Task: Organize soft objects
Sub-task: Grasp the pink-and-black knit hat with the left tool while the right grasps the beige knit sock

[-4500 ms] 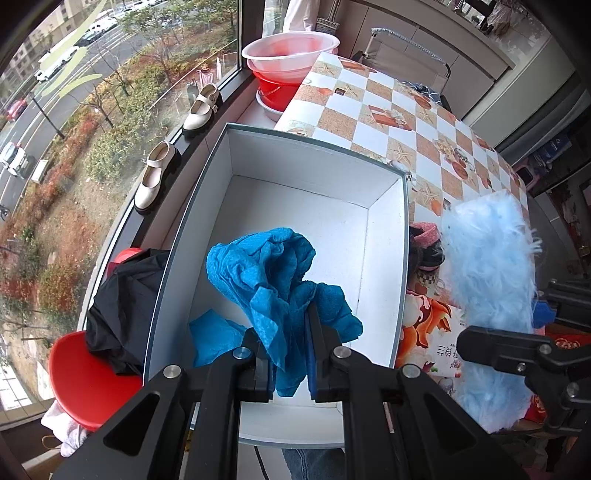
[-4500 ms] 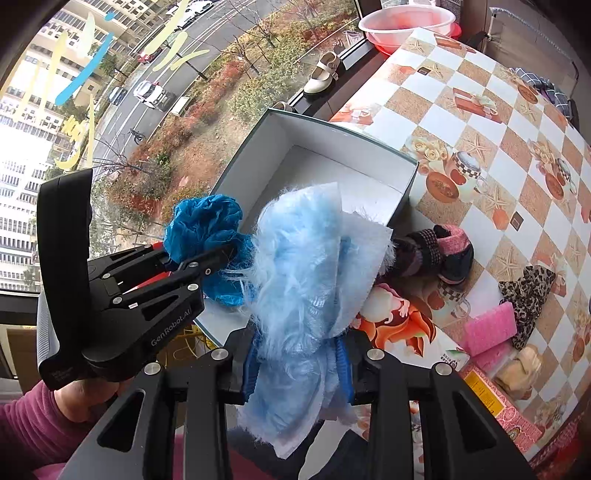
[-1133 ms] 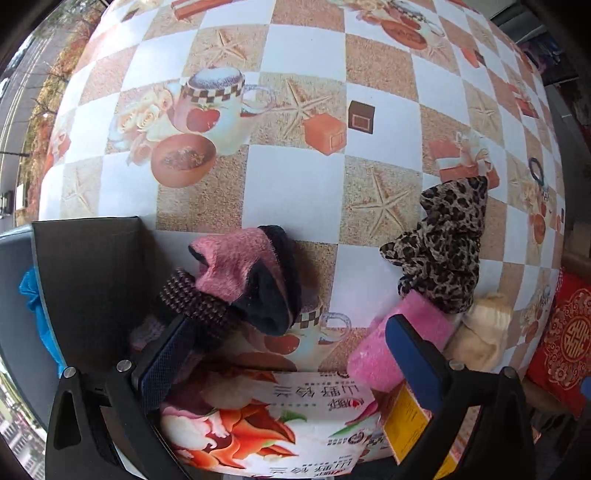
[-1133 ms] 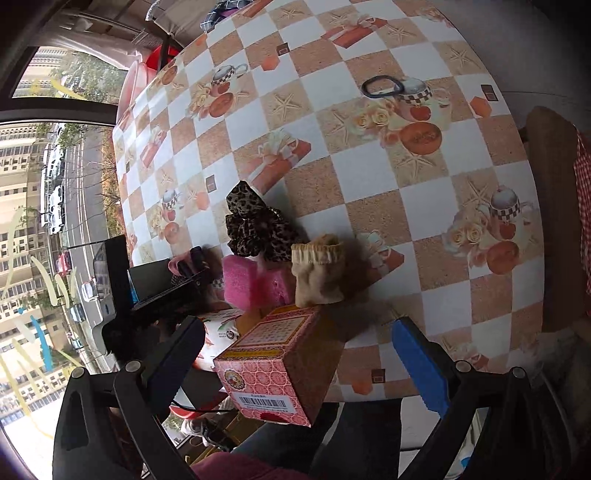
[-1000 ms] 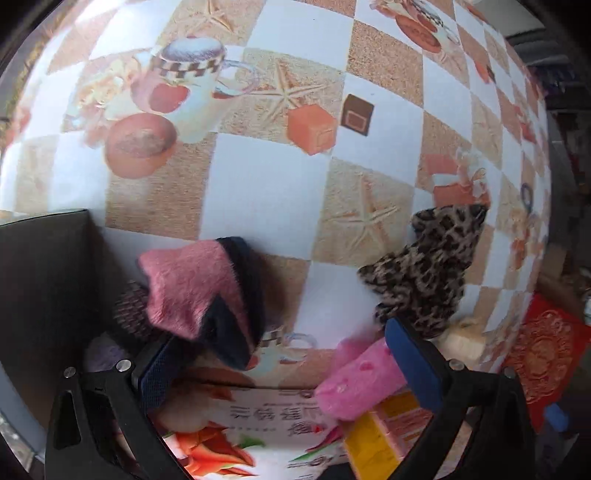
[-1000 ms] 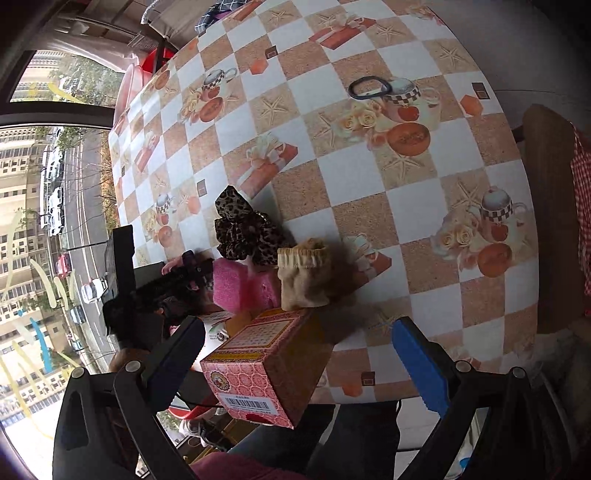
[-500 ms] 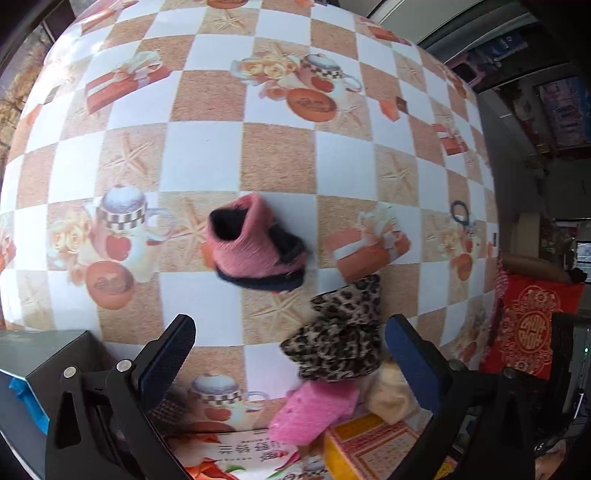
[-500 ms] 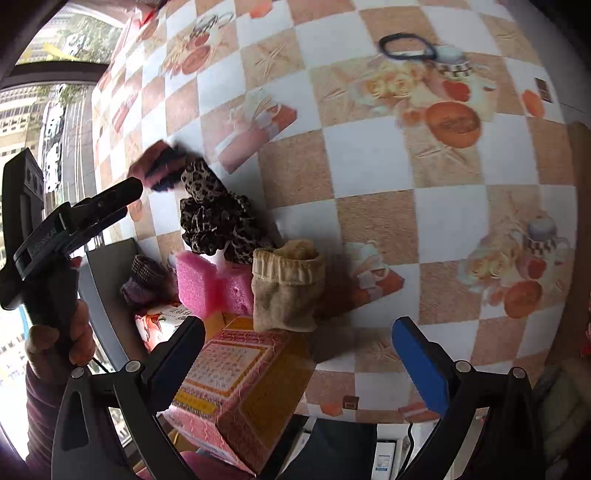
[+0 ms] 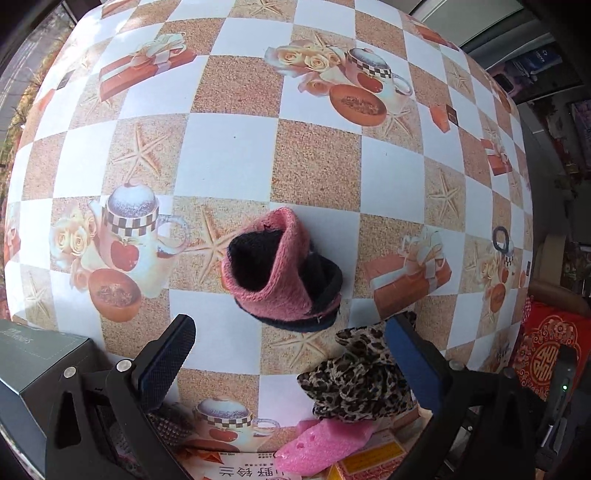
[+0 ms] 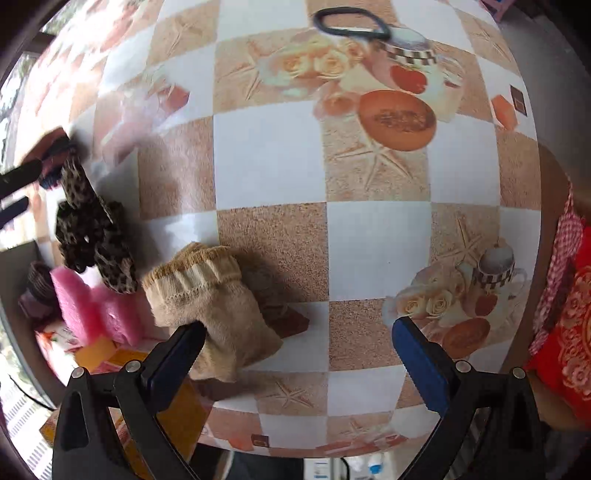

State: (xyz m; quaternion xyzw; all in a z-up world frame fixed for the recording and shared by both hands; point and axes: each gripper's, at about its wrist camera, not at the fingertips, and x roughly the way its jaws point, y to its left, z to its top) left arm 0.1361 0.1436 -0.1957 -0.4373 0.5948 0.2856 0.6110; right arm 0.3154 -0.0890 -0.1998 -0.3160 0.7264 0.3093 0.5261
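A pink and black knitted sock (image 9: 284, 271) lies on the checked tablecloth (image 9: 229, 158) just ahead of my open, empty left gripper (image 9: 288, 363). A leopard-print scrunchie (image 9: 360, 376) lies by its right finger and also shows in the right wrist view (image 10: 94, 229). A pink sponge (image 9: 323, 445) lies below it, seen too in the right wrist view (image 10: 92, 312). A beige sock (image 10: 214, 302) lies by the left finger of my open, empty right gripper (image 10: 295, 356).
The grey storage box (image 9: 33, 373) stands at the left edge. A dark knitted item (image 10: 38, 284) lies by it. An orange-pink carton (image 10: 122, 369) sits at the table's near edge. A black hair tie (image 10: 351, 22) lies far off. A red cushion (image 10: 569, 332) is at right.
Both grippers let go of the blue soft things at the box and opened. Both have moved closer over the table; the pink sock now lies further out, apart from the box.
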